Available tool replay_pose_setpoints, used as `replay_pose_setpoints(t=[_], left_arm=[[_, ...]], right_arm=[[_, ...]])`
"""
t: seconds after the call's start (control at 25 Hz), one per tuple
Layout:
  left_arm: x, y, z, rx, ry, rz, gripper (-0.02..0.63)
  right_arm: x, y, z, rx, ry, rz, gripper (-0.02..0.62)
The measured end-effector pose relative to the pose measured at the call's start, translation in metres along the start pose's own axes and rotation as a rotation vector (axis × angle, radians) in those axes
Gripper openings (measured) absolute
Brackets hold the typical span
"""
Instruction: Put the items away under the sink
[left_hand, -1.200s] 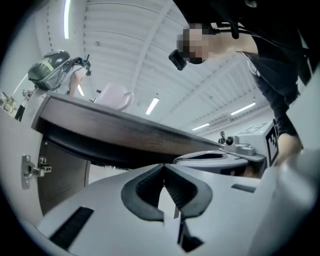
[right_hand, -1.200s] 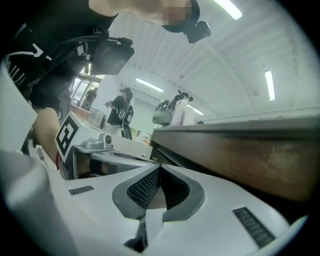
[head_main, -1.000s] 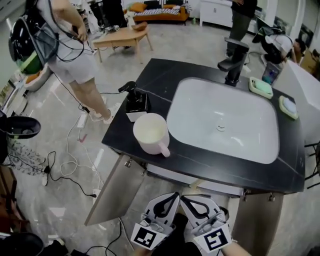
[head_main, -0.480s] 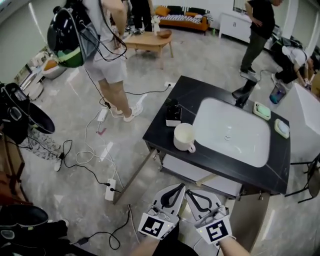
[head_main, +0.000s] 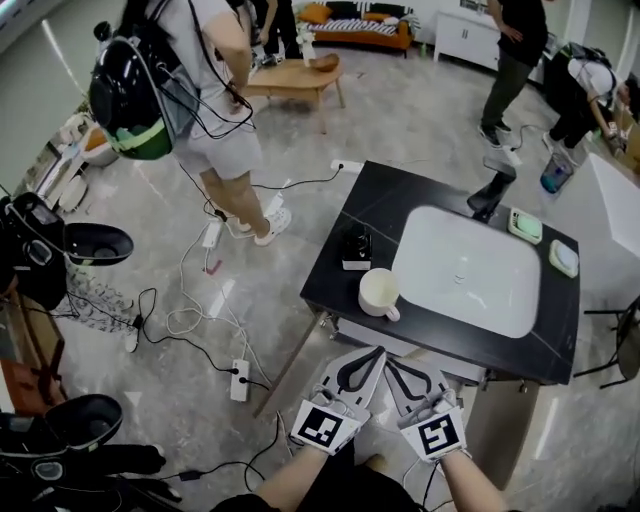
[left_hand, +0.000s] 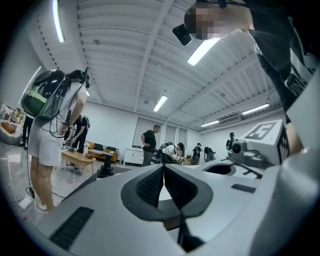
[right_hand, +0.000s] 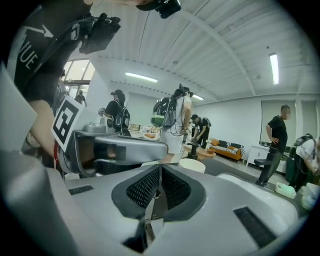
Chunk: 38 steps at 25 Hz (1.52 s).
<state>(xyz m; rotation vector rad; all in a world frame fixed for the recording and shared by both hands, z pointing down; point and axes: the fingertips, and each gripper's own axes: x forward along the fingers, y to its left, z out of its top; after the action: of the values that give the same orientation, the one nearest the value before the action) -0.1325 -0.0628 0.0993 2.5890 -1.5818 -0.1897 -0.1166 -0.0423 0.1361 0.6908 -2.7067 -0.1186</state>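
Cabinet space lying hidden beneath the countertop (head_main: 335, 262) in the head view, pale items (head_main: 526, 225) beside the basin being too small to identify, black object (head_main: 355, 248) by the mug (head_main: 379, 293) likewise, forearms (head_main: 292, 484) running off the bottom edge.

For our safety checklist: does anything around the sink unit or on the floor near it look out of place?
Nothing is spilled or broken. The cabinet door under the counter stands open, and loose cables with a power strip sprawl over the floor beside it, a likely trip hazard.

Looks like a large recording hall: sink counter (head_main: 370, 198) standing alone, cables (head_main: 186, 322) left of it, sofa (head_main: 355, 26) and people (head_main: 212, 130) beyond it.
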Motion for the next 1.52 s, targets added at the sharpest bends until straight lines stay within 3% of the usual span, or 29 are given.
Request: replay_pose_setpoints(t=[0.12, 0.44, 0.56, 0.6, 1.0, 1.52], left_arm=[[0.023, 0.024, 0.002, 0.004, 0.015, 0.010, 0.009], [0.045, 0.079, -0.033, 0.003, 0.136, 0.027, 0.009], [0.043, 0.097, -0.044, -0.007, 0.180, 0.035, 0.009], [0.042, 0.101, -0.046, -0.009, 0.191, 0.037, 0.009], [0.043, 0.116, -0.056, -0.036, 0.218, 0.024, 0.009], [0.032, 0.117, -0.060, -0.055, 0.232, 0.021, 0.009]], right_arm=[[0.020, -0.019, -0.001, -0.006, 0.029, -0.021, 0.035], [0.047, -0.068, -0.018, 0.110, 0.112, -0.128, 0.041], [0.059, -0.075, -0.027, 0.152, 0.156, -0.119, 0.129], [0.064, -0.076, -0.031, 0.160, 0.169, -0.114, 0.130], [0.090, -0.077, -0.055, 0.185, 0.280, -0.077, 0.129], [0.094, -0.085, -0.059, 0.202, 0.277, -0.108, 0.063]])
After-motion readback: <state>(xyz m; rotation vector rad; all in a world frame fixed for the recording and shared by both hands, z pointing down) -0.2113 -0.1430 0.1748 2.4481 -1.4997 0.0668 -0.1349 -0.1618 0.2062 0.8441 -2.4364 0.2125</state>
